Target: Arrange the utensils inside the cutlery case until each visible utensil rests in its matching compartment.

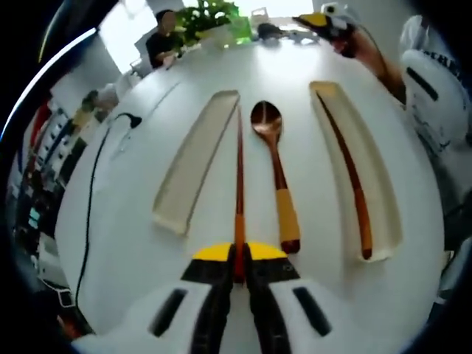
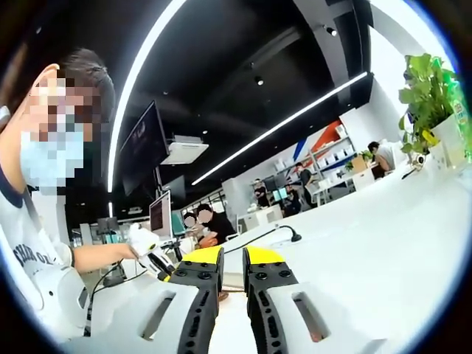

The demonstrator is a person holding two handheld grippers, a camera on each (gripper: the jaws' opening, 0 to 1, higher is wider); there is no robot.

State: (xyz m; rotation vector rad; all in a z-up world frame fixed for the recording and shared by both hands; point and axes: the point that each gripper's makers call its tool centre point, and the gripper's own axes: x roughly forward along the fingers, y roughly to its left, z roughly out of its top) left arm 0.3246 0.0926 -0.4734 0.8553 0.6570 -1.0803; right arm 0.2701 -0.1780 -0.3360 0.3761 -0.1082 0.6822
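Observation:
On the white table (image 1: 147, 258) lie two long cream case trays. My left gripper (image 1: 240, 258) is shut on the near end of a red-brown chopstick (image 1: 239, 184), which points away along the right edge of the left tray (image 1: 193, 166). A copper-coloured spoon (image 1: 276, 169) with a yellow-wrapped handle lies on the table between the trays. A second chopstick (image 1: 352, 181) rests inside the right tray (image 1: 383, 199). My right gripper (image 2: 233, 258) is raised off the table with a narrow gap between its jaws and nothing in it. It also appears far off as the right gripper (image 1: 324, 21).
A black cable (image 1: 92, 199) runs along the table's left side. A potted plant (image 1: 214, 18) and a seated person (image 1: 164, 37) are at the far end. A white sleeve (image 1: 435, 96) is at the right. The left gripper (image 2: 151, 258) sits in a hand.

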